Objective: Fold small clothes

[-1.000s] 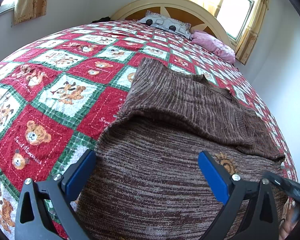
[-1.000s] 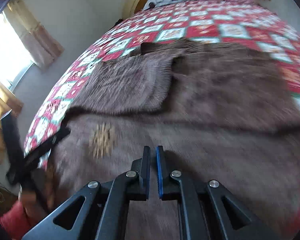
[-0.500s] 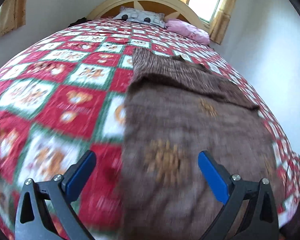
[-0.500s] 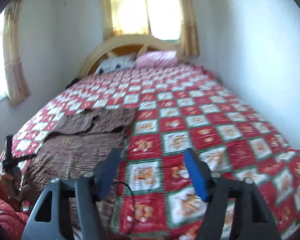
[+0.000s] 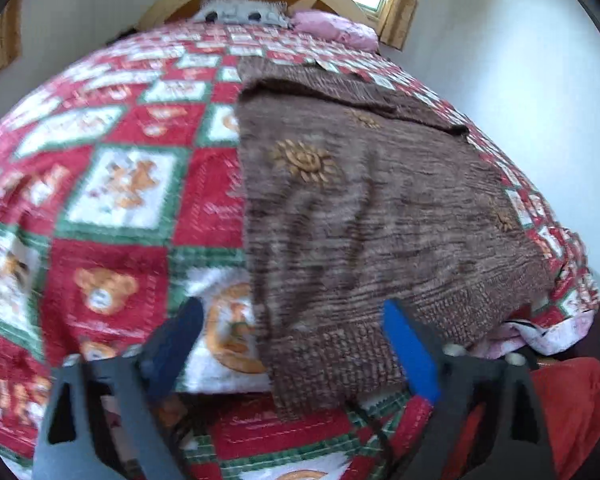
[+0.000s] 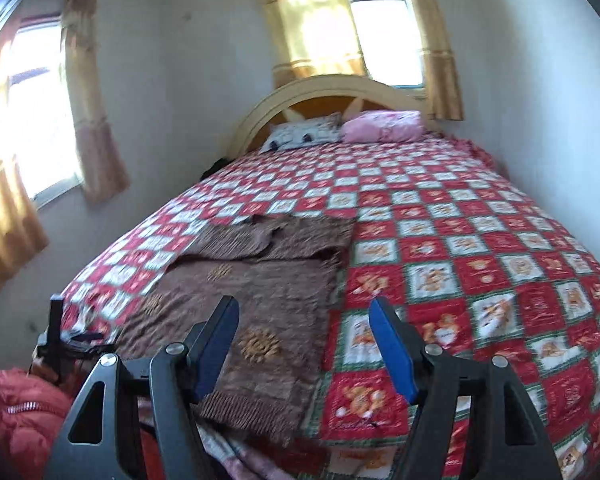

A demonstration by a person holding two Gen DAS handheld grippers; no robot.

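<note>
A brown knit sweater (image 5: 380, 208) with tan sun motifs lies flat on the red, white and green teddy-bear quilt (image 5: 112, 248), its sleeves folded across the upper part. In the left wrist view my left gripper (image 5: 292, 348) hangs over the sweater's near left hem corner. Its jaws are closing with the hem between them, and the pads stand clear of the cloth. In the right wrist view the sweater (image 6: 260, 288) lies left of centre. My right gripper (image 6: 304, 344) is open above its near right edge, holding nothing. The left gripper (image 6: 56, 344) shows at the far left.
A grey patterned pillow (image 6: 300, 136) and a pink pillow (image 6: 384, 126) lean on the arched headboard (image 6: 328, 88). Curtained windows (image 6: 360, 20) are behind and to the left. A white wall (image 6: 540, 100) borders the bed's right side. A person's red jacket (image 6: 20, 408) is at the foot.
My left gripper drew back toward the foot of the bed to the hem corner, and its jaws narrowed. My right gripper opened, rose off the sweater and pulled back to the right.
</note>
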